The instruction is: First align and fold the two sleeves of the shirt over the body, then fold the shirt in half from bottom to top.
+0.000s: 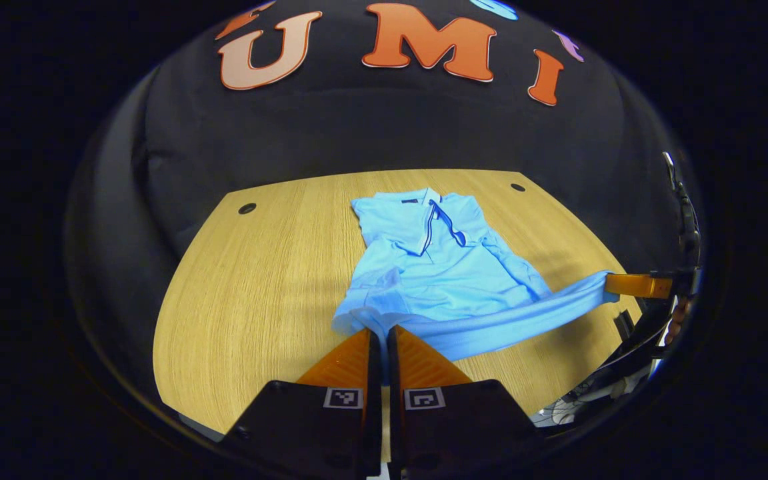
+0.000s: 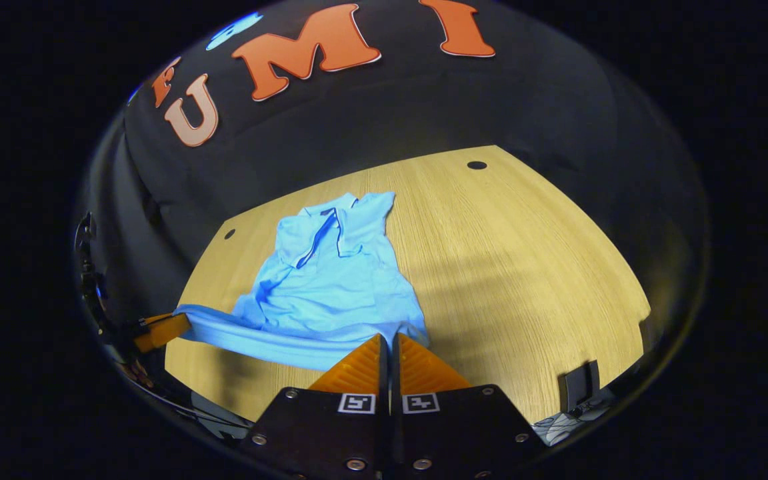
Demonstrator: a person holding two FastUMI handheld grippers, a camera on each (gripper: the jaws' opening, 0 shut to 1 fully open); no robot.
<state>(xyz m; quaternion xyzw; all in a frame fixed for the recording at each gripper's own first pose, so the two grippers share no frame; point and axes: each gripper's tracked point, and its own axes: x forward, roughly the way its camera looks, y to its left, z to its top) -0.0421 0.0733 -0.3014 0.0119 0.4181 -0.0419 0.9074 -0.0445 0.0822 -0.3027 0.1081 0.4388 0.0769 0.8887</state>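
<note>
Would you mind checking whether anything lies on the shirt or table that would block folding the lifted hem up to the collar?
Nothing visible does. The left hand-held gripper and right hand-held gripper each pinch a bottom corner of the shirt. The body up to the collar is bare, and so is the table around it.

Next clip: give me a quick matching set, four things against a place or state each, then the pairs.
Things:
1. shirt
2. collar
3. hem
4. table

Place or state:
A. pinched at both corners and lifted
B. wooden, with round holes near the far corners
C. at the far end, dark-trimmed
D. light blue, sleeves folded in

Pairs: 1-D, 2-C, 3-A, 4-B
</note>
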